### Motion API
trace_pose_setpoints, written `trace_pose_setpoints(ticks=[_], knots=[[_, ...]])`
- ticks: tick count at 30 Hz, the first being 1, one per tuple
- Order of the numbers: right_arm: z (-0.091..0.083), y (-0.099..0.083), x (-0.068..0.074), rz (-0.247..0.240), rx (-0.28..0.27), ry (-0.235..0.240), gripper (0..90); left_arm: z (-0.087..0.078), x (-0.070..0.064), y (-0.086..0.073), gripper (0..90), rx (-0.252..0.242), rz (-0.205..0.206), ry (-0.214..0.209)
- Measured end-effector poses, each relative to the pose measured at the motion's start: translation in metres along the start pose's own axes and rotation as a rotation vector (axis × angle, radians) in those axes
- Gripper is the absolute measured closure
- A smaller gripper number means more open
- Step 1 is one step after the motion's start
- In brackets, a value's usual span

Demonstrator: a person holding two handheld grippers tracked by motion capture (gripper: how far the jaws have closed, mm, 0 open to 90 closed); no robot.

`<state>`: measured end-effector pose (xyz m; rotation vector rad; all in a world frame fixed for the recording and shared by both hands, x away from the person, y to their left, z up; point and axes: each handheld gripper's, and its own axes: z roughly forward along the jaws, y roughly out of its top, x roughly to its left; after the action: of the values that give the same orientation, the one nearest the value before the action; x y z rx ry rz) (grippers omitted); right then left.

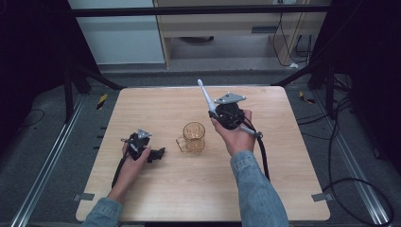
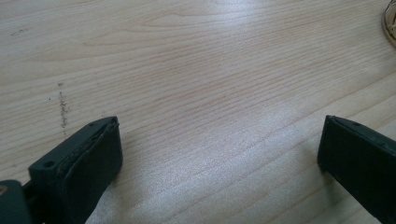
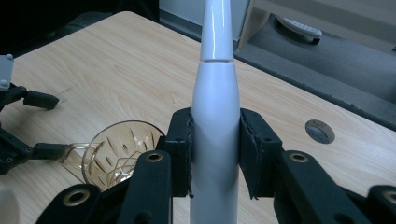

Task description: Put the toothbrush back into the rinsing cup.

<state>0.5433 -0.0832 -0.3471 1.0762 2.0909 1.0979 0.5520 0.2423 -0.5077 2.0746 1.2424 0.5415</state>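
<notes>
The room is dim, with a grey floor (image 1: 42,137) around the table (image 1: 156,194) and black cables (image 1: 350,179) trailing over it to the right of the table. Beyond the table's far edge stand a pale cabinet (image 1: 116,33) and a light wooden unit (image 1: 222,28), and a dark frame bar (image 1: 198,10) crosses above them. Metal rails (image 1: 45,170) run along the floor on both sides of the table.

The table is a light wood-grain board, bare apart from an amber cut-glass mug (image 1: 193,137) standing upright near its middle, handle turned to the left side.

Just right of the mug, raised above the table, the right gripper (image 3: 214,154) is clamped on the body of a white electric toothbrush (image 3: 215,121); both pads press its sides. The toothbrush slants up and away from the mug toward the table's far edge, its head highest.

Left of the mug and apart from it, the left gripper (image 1: 158,153) sits low over the table, jaws spread wide with nothing between them, pointing toward the mug.
</notes>
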Motion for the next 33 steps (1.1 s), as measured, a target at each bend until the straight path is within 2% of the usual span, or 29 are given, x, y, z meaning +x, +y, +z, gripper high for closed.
trace_pose_setpoints(ticks=[10, 21, 33], knots=[[0.0, 0.014, 0.004, -0.022, -0.022, -0.009, 66.9, 0.0, 0.0, 0.0, 0.0, 0.0, 0.001, 0.0], [0.002, 0.026, 0.01, -0.032, -0.05, 0.002, 66.9, 0.0, 0.0, 0.0, 0.0, 0.0, 0.003, -0.003], [0.01, 0.035, 0.018, -0.019, -0.092, 0.014, 66.9, 0.0, 0.0, 0.0, 0.0, 0.001, 0.005, -0.004]])
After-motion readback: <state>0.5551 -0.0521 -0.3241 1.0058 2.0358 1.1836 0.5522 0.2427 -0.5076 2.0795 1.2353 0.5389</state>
